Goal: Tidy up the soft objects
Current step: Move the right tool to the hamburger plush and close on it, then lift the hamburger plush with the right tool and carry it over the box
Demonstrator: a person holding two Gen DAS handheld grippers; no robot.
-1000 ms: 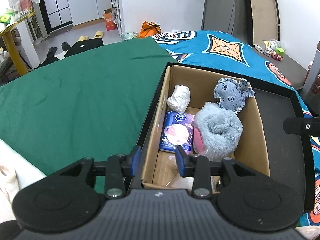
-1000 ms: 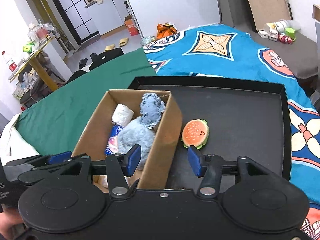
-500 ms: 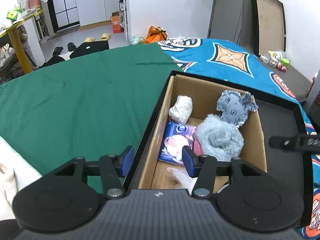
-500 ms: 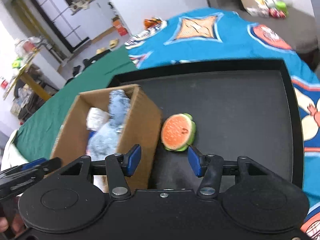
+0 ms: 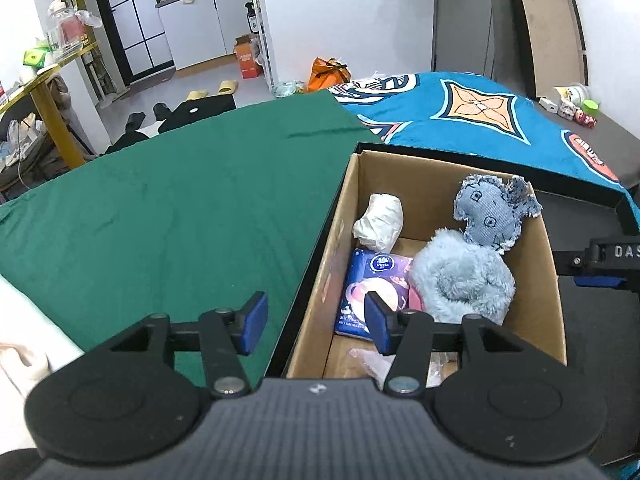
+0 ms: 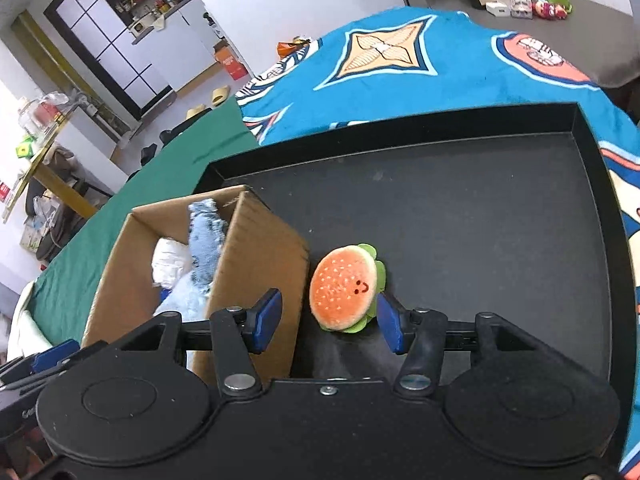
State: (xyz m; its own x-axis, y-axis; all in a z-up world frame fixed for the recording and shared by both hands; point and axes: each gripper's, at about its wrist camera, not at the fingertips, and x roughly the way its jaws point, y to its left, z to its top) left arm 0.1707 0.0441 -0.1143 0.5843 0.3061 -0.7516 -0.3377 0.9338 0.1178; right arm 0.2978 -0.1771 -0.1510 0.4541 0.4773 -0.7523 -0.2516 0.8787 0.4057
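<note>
- Your right gripper (image 6: 329, 323) hung over the black tray (image 6: 460, 216), jaws parted and gripping nothing; the burger plush (image 6: 346, 287) lay on the tray just ahead of them, right beside the cardboard box (image 6: 260, 256).
- Your left gripper (image 5: 316, 322) straddled the box's near left wall (image 5: 320, 280); its jaws had just been opening and held nothing.
- Inside the box sat a fluffy blue plush (image 5: 460, 280), a denim doll (image 5: 492, 212), a white bundle (image 5: 380, 222) and a tissue pack (image 5: 372, 280).
</note>
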